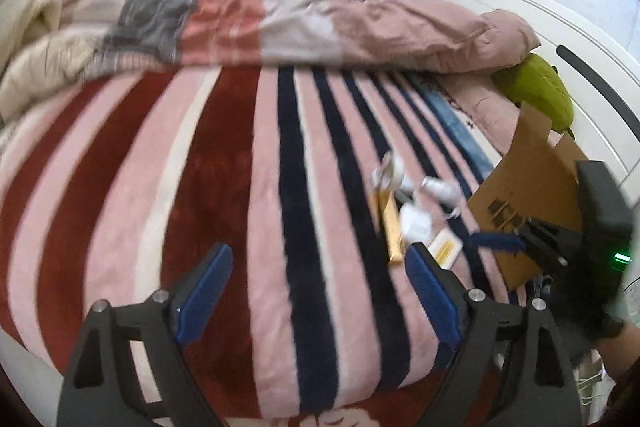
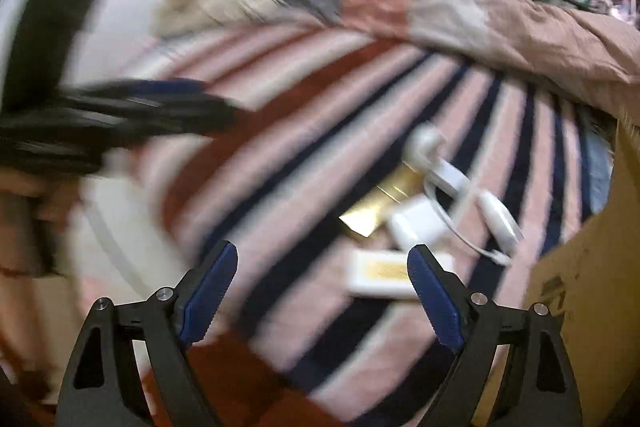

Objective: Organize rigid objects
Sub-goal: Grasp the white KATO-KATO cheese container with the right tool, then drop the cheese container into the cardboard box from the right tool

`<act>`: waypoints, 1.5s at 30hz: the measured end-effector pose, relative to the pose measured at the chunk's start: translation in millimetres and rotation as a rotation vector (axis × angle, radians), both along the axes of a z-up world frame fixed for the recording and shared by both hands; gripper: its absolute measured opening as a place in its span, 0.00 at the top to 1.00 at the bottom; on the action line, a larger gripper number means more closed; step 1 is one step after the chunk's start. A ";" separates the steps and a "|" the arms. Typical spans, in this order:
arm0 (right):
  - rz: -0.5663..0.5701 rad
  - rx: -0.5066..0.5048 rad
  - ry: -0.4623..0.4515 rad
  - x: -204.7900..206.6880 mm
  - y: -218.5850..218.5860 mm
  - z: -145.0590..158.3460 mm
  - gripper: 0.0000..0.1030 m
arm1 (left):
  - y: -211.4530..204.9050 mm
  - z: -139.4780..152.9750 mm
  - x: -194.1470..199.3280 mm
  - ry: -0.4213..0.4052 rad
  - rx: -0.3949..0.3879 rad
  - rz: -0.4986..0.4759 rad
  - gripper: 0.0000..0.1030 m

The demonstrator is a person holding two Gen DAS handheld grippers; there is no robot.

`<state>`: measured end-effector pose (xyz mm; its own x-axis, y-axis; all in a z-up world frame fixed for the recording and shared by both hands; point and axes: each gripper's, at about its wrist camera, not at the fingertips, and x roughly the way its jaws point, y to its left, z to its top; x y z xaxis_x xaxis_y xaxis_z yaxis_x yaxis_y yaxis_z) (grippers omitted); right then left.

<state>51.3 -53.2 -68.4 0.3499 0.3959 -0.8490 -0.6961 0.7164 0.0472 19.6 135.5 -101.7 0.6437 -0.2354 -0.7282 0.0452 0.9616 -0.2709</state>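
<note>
A cluster of small objects lies on the striped blanket (image 1: 200, 187): a flat gold box (image 1: 390, 227), a white charger block (image 1: 416, 223), a white-and-yellow card box (image 1: 446, 249) and white handheld devices with a cord (image 1: 438, 189). They also show in the right wrist view: gold box (image 2: 380, 203), white block (image 2: 416, 223), card box (image 2: 380, 273), white devices (image 2: 496, 213). My left gripper (image 1: 320, 267) is open and empty, to the left of the cluster. My right gripper (image 2: 322, 263) is open and empty, just short of the card box. The right wrist view is blurred.
An open cardboard box (image 1: 528, 195) stands at the right of the bed, also at the right edge of the right wrist view (image 2: 592, 267). A rumpled pink and grey quilt (image 1: 280, 15) lies across the far side. A green object (image 1: 536, 87) lies by the white headboard (image 1: 560, 27).
</note>
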 end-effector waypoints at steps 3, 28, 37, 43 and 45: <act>-0.076 -0.137 -0.040 16.1 -5.2 -31.0 0.17 | 4.6 -21.1 -2.8 0.034 -0.035 0.009 0.16; 0.091 0.184 -0.306 -23.0 -28.6 102.1 0.18 | -120.8 104.8 12.0 -0.127 -0.147 -0.385 0.63; -0.110 0.215 -0.300 14.4 -128.6 125.6 0.18 | -233.0 121.7 73.0 -0.055 -0.091 -0.605 0.63; -0.225 0.181 -0.112 59.6 -180.3 96.4 0.18 | -284.6 90.2 111.8 0.108 -0.089 -0.685 0.63; -0.235 0.167 -0.077 66.4 -187.8 89.0 0.18 | -289.9 85.9 115.6 0.130 -0.081 -0.688 0.63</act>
